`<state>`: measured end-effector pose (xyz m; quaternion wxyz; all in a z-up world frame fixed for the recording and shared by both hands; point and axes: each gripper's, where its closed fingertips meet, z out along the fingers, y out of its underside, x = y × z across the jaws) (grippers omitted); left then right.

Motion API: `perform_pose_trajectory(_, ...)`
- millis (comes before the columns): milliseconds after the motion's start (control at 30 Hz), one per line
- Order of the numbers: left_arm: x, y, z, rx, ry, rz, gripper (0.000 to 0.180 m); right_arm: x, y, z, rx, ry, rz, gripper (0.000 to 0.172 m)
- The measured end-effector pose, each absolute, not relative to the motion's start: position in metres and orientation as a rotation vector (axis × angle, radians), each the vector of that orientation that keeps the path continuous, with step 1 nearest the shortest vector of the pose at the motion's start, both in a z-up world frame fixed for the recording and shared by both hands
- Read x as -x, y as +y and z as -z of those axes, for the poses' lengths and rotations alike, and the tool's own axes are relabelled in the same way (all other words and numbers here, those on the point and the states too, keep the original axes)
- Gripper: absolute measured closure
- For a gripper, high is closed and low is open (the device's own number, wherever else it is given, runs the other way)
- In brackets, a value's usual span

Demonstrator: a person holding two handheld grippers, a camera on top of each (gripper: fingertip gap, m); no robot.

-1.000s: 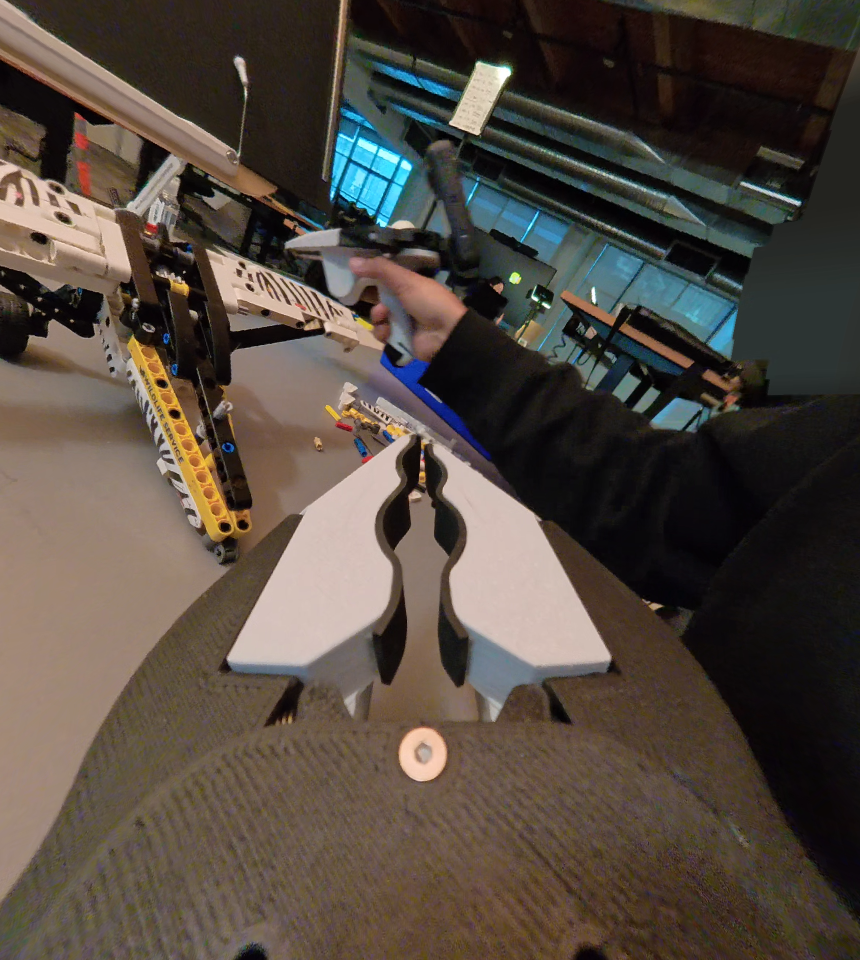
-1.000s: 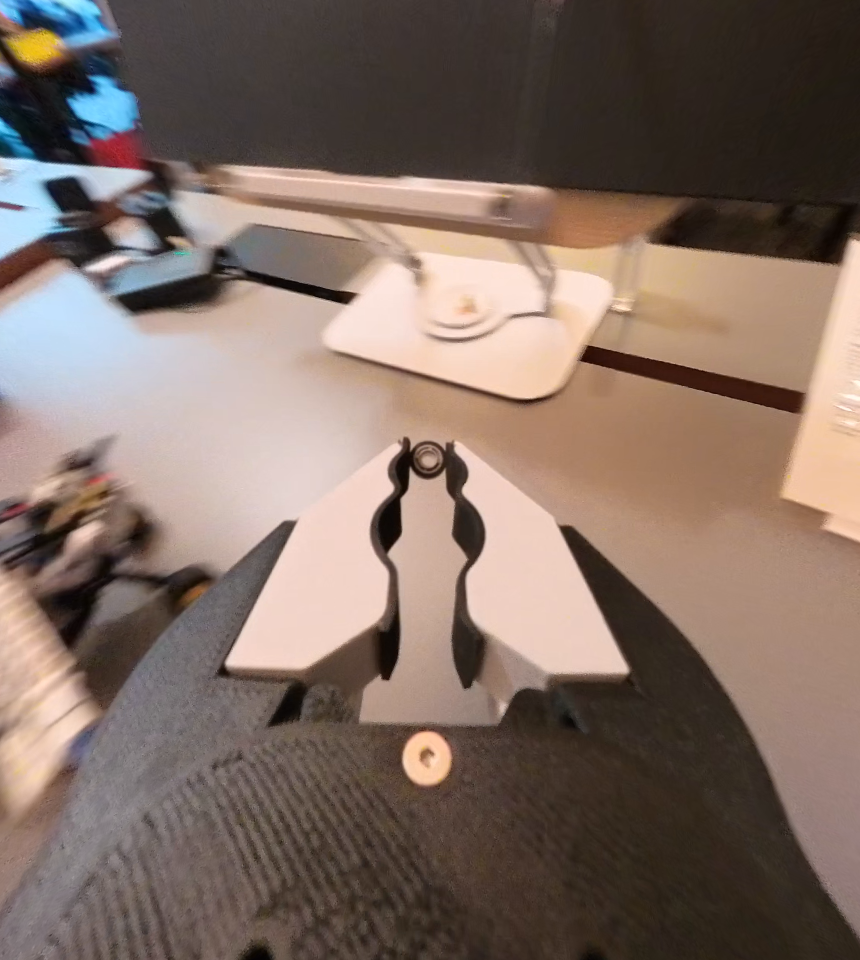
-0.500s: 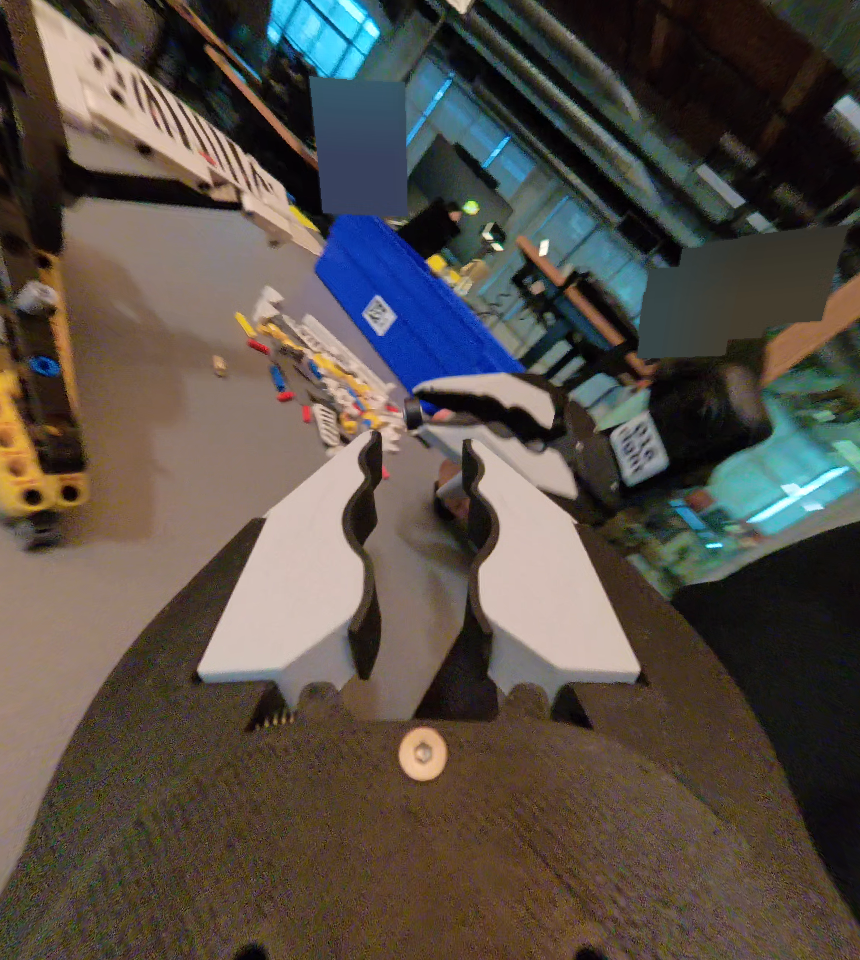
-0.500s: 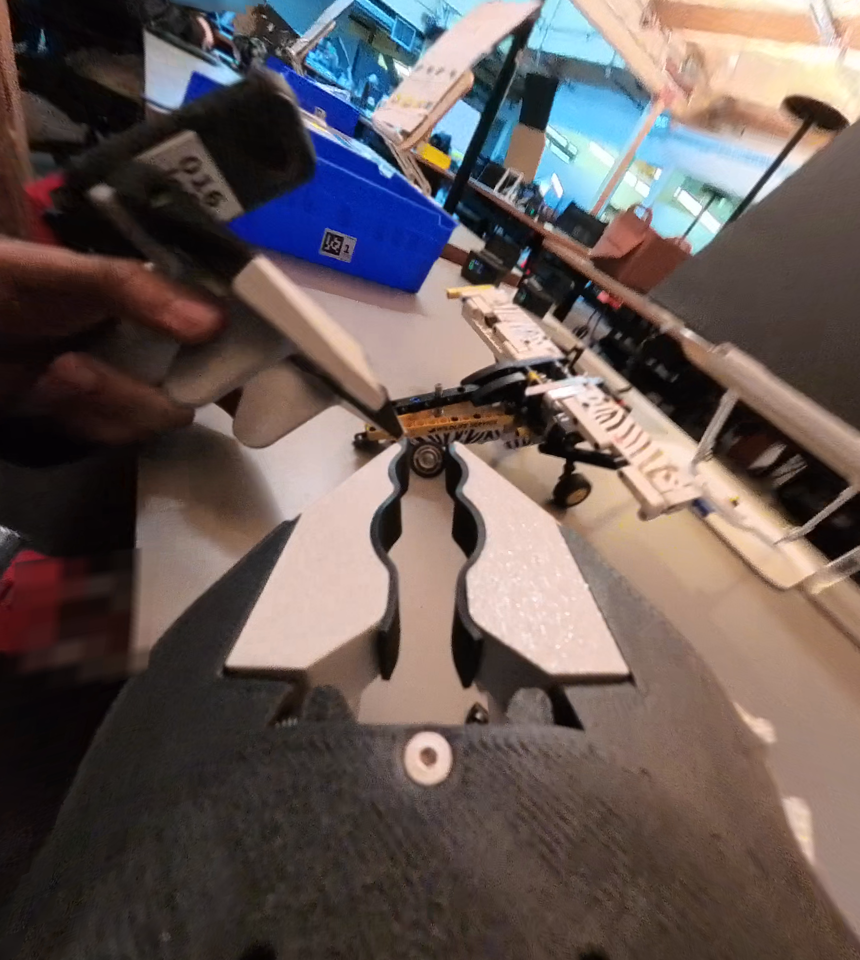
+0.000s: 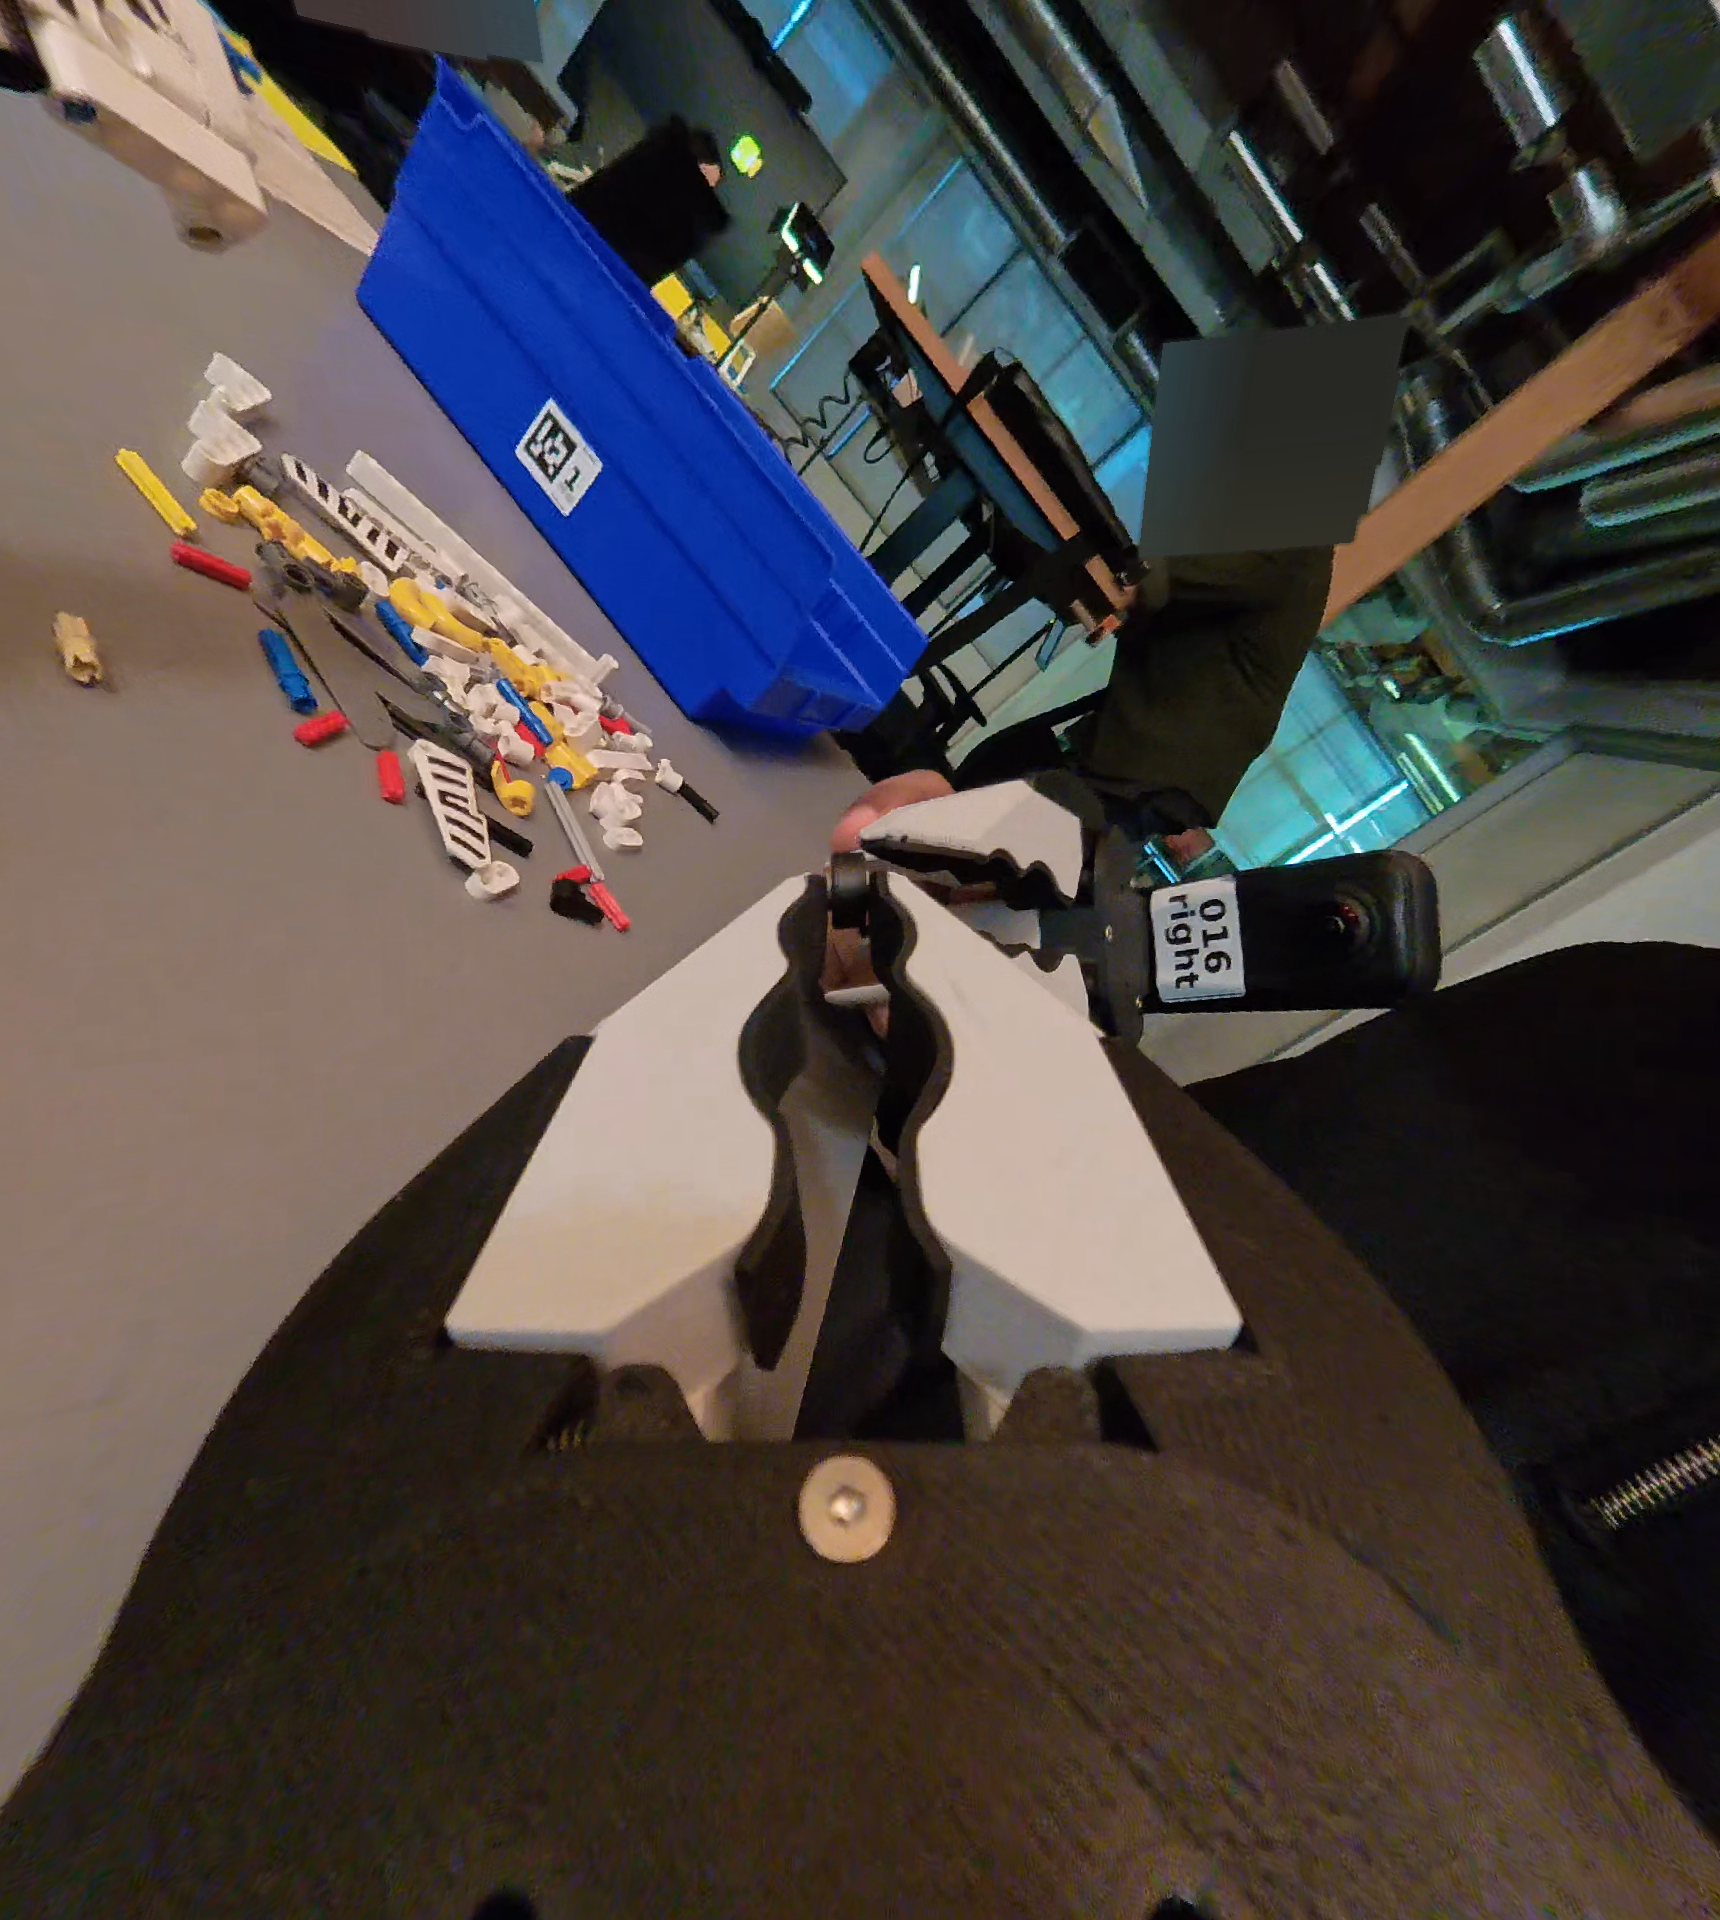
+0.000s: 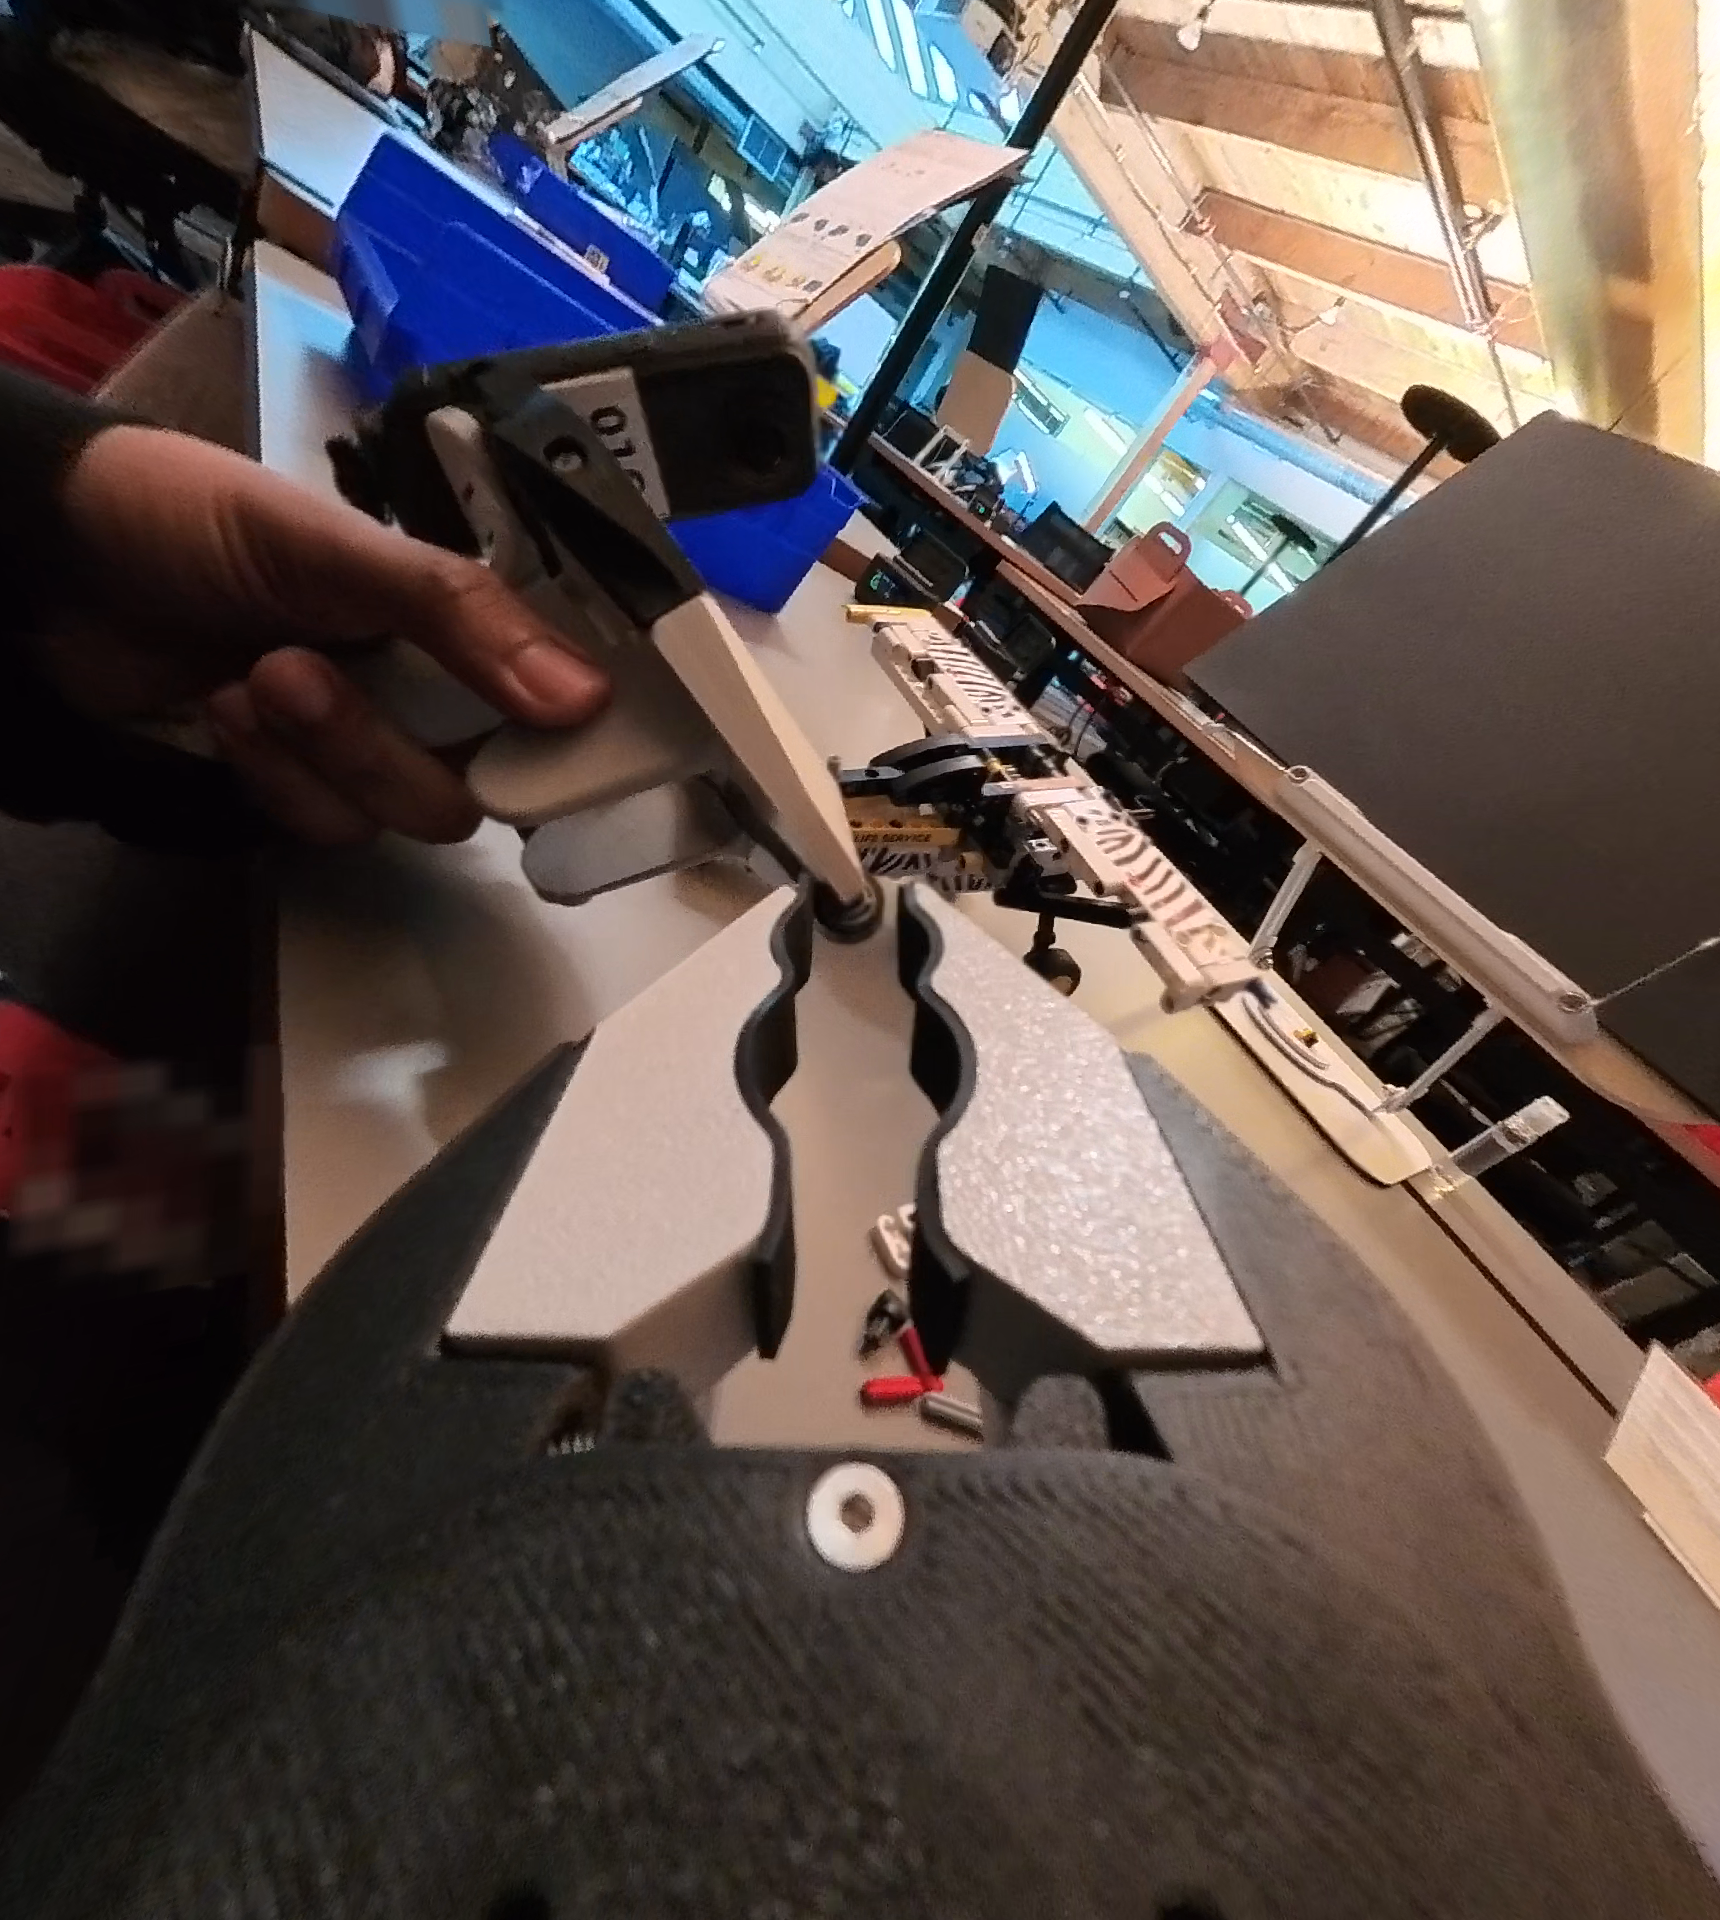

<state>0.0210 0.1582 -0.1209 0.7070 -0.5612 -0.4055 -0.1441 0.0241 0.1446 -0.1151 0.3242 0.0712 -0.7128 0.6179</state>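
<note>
A small black wheel (image 5: 845, 885) sits between the tips of my left gripper (image 5: 851, 914), whose pads are shut on it above the grey table (image 5: 160, 1039). My right gripper (image 5: 871, 862) meets it from the right at the same spot. In the right wrist view the wheel (image 6: 840, 912) lies against the left pad of my right gripper (image 6: 856, 914), with a gap to the right pad, so these jaws stand open around it. The left gripper's white fingers (image 6: 783, 769) come down from the upper left onto the wheel, with a hand (image 6: 316, 644) on its handle.
A pile of loose building pieces (image 5: 440, 665) lies on the table beside a blue bin (image 5: 627, 447). A zebra-striped model vehicle (image 6: 991, 821) stands beyond the grippers, below a dark monitor (image 6: 1562, 727). A few small pieces (image 6: 903, 1382) lie under my right gripper. Both grippers' tips are close together, under 4 cm apart. From either gripper's tips it is about 15 centimeters to the zebra-striped model vehicle (image 6: 991, 821).
The right gripper brought the wheel over to the left one. The left jaws opened wide, then closed on the wheel. The right jaws have widened and one pad has come off it.
</note>
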Motion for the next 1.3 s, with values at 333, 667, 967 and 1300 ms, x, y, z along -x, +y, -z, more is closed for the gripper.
perform_pose_trajectory(333, -0.028, 0.156, 0.106, 1.197, -0.780, 0.313, 0.177, -0.028, 0.152, 0.100, 0.307, -2.193, -2.146, 0.157)
perform_pose_trajectory(667, -0.043, 0.165, 0.098, 1.229, -0.639, 0.350, 0.177, -0.044, 0.155, 0.096, 0.474, -2.328, -2.434, 0.162)
perform_pose_trajectory(967, -0.047, 0.163, 0.093, 1.203, -0.600, 0.367, 0.178, -0.047, 0.154, 0.093, 0.589, -2.319, -2.638, 0.168)
perform_pose_trajectory(1300, -0.043, 0.159, 0.091, 1.186, -0.615, 0.278, 0.178, -0.041, 0.150, 0.093, 0.649, -2.298, -2.663, 0.169)
